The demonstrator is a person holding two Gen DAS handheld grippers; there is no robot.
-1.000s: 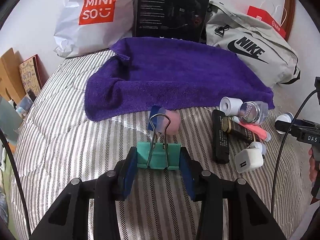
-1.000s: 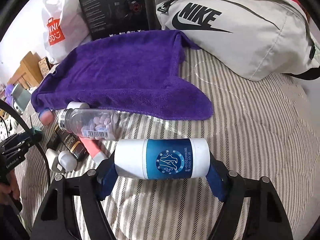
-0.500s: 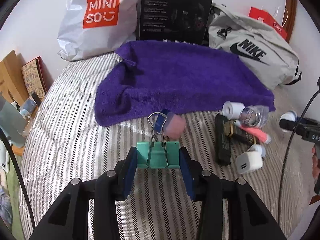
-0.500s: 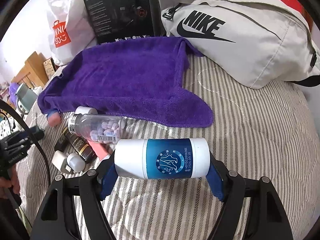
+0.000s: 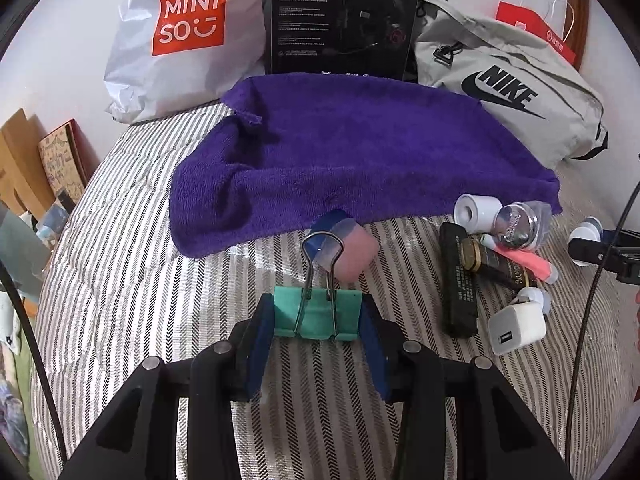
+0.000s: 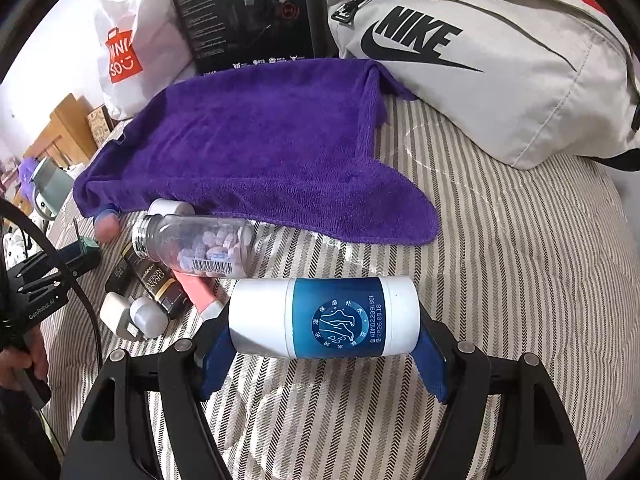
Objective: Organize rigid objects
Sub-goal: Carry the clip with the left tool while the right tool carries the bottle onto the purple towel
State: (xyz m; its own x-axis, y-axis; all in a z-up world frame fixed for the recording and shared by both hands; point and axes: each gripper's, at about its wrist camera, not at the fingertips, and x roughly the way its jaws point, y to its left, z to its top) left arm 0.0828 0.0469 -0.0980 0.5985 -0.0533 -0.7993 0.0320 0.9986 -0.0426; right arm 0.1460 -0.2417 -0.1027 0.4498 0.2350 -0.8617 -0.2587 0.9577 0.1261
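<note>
My left gripper (image 5: 318,316) is shut on a teal binder clip (image 5: 318,314), held above the striped bed with its wire handles pointing forward. Just beyond it lies a pink and blue capped item (image 5: 348,246) at the edge of the purple towel (image 5: 360,160). My right gripper (image 6: 324,322) is shut on a white and blue bottle (image 6: 324,322), gripped by its two ends and held sideways. To its left lie a clear pill bottle (image 6: 196,246), a dark tube (image 6: 154,282), a pink tube (image 6: 198,288) and a white charger (image 6: 120,314).
A Miniso bag (image 5: 180,36), a black box (image 5: 344,16) and a grey Nike bag (image 5: 508,92) stand behind the towel. A black bar (image 5: 458,284) lies among the small items. Cardboard and clutter (image 5: 36,168) sit off the bed's left edge. A hand (image 6: 24,360) holds the left gripper.
Both grippers have drawn back and risen a little, so the towel and the small items look farther away. Each still holds its object.
</note>
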